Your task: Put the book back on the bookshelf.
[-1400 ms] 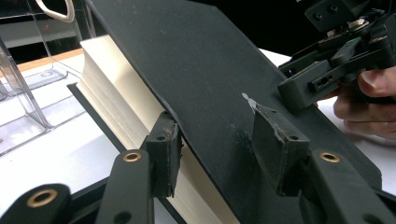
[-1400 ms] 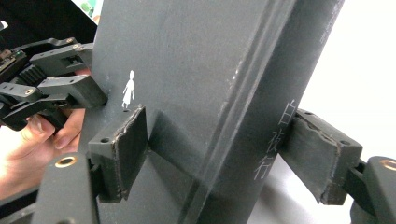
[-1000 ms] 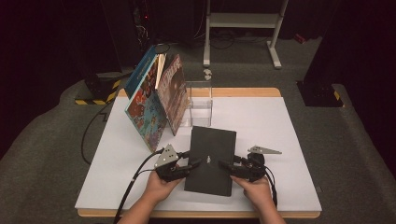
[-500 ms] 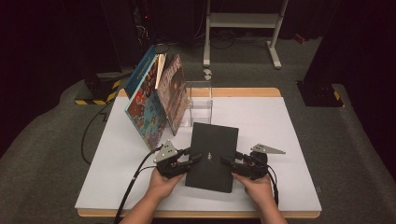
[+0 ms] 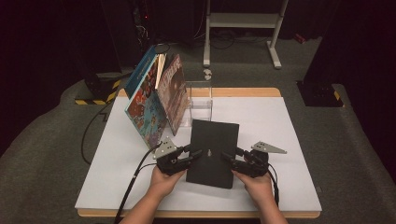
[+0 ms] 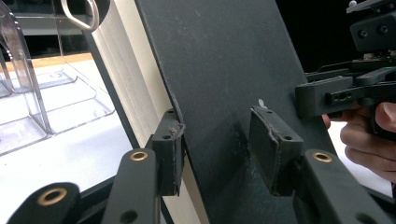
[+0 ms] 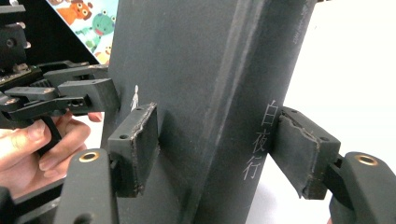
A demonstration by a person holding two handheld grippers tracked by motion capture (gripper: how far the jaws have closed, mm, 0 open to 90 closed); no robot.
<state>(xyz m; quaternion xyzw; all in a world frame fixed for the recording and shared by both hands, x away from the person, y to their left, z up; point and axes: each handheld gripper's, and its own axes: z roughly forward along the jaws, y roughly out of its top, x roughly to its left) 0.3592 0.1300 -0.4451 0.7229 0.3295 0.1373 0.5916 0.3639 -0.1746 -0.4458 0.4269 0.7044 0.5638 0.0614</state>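
A black hardcover book (image 5: 212, 149) is held tilted above the white table (image 5: 280, 121), near end raised. My left gripper (image 5: 189, 156) is shut on its page-edge side. In the left gripper view the pads (image 6: 170, 154) press both covers of the book (image 6: 219, 70), and the cream pages show at left. My right gripper (image 5: 233, 161) is shut on the spine side. In the right gripper view the book (image 7: 201, 70) shows pale characters on its spine, clamped by the gripper (image 7: 219, 149). Each gripper view also shows the other gripper farther off: right gripper (image 6: 336, 93), left gripper (image 7: 70, 98).
Several colourful picture books (image 5: 152, 100) lean against each other at the table's back left. A clear plastic book stand (image 5: 201, 105) sits just behind the black book, also seen as a clear plastic stand (image 6: 42, 93). Bare table lies to the right.
Both grippers have shifted slightly away from the table's near edge with the black book, and the book's near end has risen a little.
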